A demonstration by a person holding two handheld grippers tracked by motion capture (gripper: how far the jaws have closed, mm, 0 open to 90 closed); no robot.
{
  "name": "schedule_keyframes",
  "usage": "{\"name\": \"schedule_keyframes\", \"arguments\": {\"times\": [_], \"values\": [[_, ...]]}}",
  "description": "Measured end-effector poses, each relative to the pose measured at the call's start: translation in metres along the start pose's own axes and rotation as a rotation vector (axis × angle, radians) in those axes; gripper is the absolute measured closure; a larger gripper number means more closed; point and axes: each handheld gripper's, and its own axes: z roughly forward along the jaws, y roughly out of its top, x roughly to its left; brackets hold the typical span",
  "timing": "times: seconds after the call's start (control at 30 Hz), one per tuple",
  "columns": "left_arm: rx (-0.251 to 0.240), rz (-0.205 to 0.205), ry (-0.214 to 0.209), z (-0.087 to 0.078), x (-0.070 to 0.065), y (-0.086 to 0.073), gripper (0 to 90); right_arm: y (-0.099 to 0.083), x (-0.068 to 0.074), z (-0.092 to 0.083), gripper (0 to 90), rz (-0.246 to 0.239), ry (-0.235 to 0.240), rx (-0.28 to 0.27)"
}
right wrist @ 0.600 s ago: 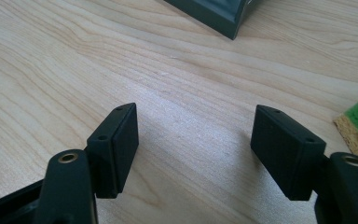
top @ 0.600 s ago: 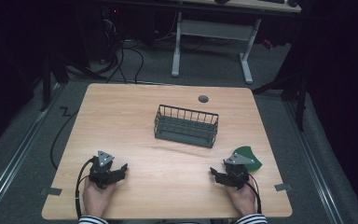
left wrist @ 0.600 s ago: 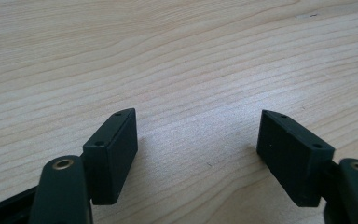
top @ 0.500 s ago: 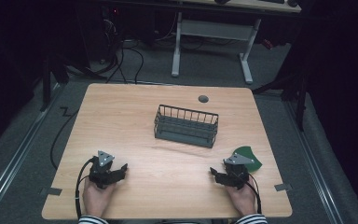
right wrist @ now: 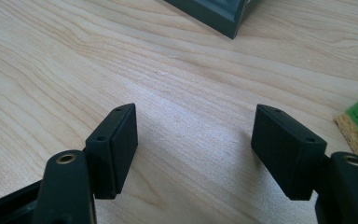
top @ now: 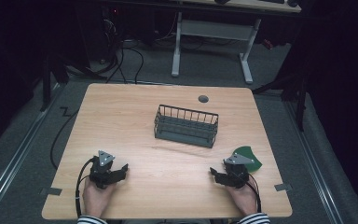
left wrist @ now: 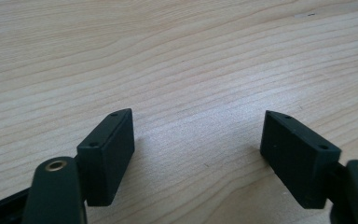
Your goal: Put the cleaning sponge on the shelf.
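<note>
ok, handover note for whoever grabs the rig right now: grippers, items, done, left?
Left gripper: open, nothing between the jaws, low over bare table at the near left.
Right gripper: open, nothing held, near right edge, just beside the sponge.
Sponge: green top, tan underside, lying on the table right of the right gripper, untouched.
Basket: dark wire, mid-table, upright, looks empty.
Done: nothing visible yet.
Left: probably pick up the sponge with the right gripper and put it in the basket.
</note>
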Motion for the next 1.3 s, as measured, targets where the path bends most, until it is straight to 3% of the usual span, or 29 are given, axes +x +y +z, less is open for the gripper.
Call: {"name": "schedule_keyframes", "arguments": {"times": [0.27,0.53,0.77,0.9,1.03,1.3], "values": [[0.014,0.017,-0.014,0.001,-0.001,0.001,19.9,0.0,0.0,0.0,30.6,-0.003,0.001,0.001],[0.004,0.005,0.0,0.002,-0.004,0.002,24.8,0.0,-0.001,0.0,32.0,-0.005,0.007,0.001],[0.019,0.003,-0.034,0.003,-0.005,0.006,21.8,0.001,-0.002,-0.003,34.9,0.016,-0.006,-0.008],[0.02,0.004,-0.071,0.0,-0.009,0.016,22.9,0.006,-0.01,-0.016,36.8,0.071,0.023,-0.045],[0.008,0.014,-0.091,-0.002,-0.013,0.027,25.6,0.015,-0.017,-0.027,37.6,0.093,0.027,-0.073],[0.018,0.044,-0.146,0.0,-0.025,0.061,31.2,0.04,-0.033,-0.038,42.0,0.157,0.044,-0.06]]}}
